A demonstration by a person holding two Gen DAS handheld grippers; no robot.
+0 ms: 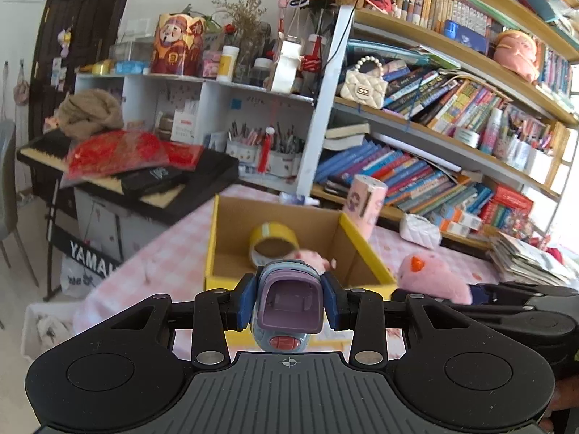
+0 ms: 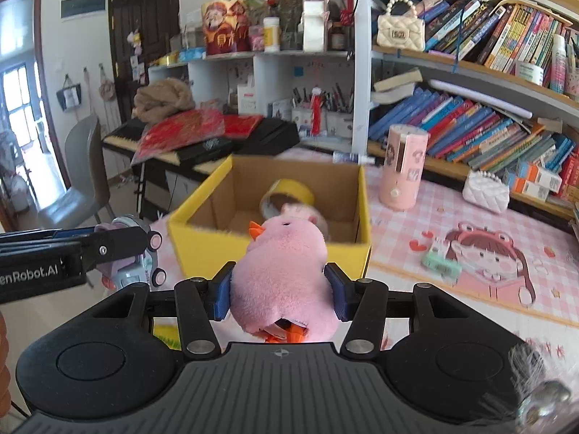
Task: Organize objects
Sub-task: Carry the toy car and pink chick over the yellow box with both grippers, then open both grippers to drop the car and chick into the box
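Observation:
My left gripper (image 1: 288, 305) is shut on a small grey and purple toy car (image 1: 287, 303), held just in front of the yellow cardboard box (image 1: 224, 278). My right gripper (image 2: 282, 289) is shut on a pink plush duck (image 2: 284, 275) with an orange beak, also near the box's (image 2: 202, 242) front wall. Inside the box lies a roll of yellow tape (image 1: 273, 240) and a small pink item (image 1: 311, 257). The right wrist view shows the left gripper (image 2: 125, 244) with the toy car (image 2: 139, 260) at the left. The left wrist view shows the plush duck (image 1: 432, 276) at the right.
The box stands on a pink checked tablecloth (image 2: 452, 213). A pink cylindrical container (image 2: 401, 168), a white quilted purse (image 2: 486, 191) and a small green item (image 2: 441, 262) are on the table. Bookshelves (image 2: 470, 123) rise behind; a keyboard (image 2: 181, 152) piled with things stands left.

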